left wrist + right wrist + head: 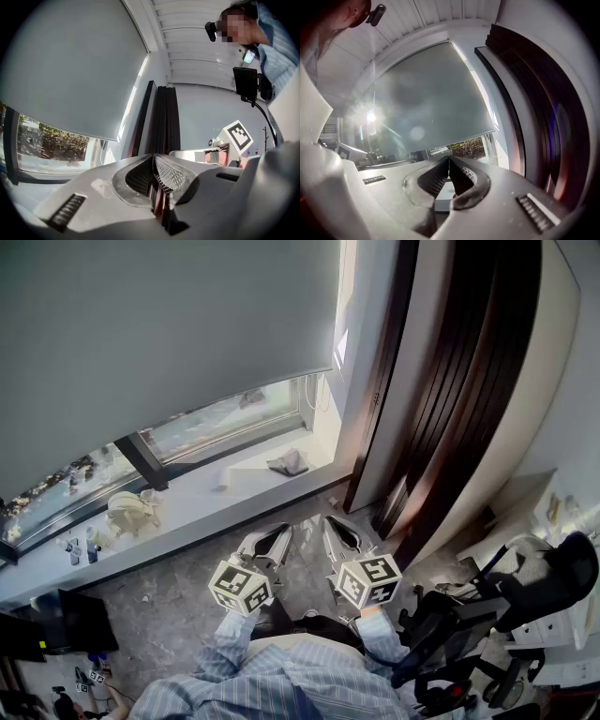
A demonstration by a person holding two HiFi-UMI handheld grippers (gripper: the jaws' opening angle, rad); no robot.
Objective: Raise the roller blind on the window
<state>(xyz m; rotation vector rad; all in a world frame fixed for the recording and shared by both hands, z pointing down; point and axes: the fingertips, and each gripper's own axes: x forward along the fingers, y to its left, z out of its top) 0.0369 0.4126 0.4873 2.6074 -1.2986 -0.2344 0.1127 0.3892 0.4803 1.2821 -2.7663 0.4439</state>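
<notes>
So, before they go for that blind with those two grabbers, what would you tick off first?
1. Roller blind down over most of the window: ok, there is something to raise.
2. Left gripper ready to grasp: not ok, fingers shut with nothing between them.
3. Right gripper ready to grasp: not ok, shut and empty too.
4. Pull cord found: ok, it hangs at the window's right edge, and neither gripper touches it.
5. Cord clear of the grey bundle on the sill: cannot tell.

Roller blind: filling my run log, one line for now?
roller blind: mostly down | left gripper: shut, empty | right gripper: shut, empty
</notes>
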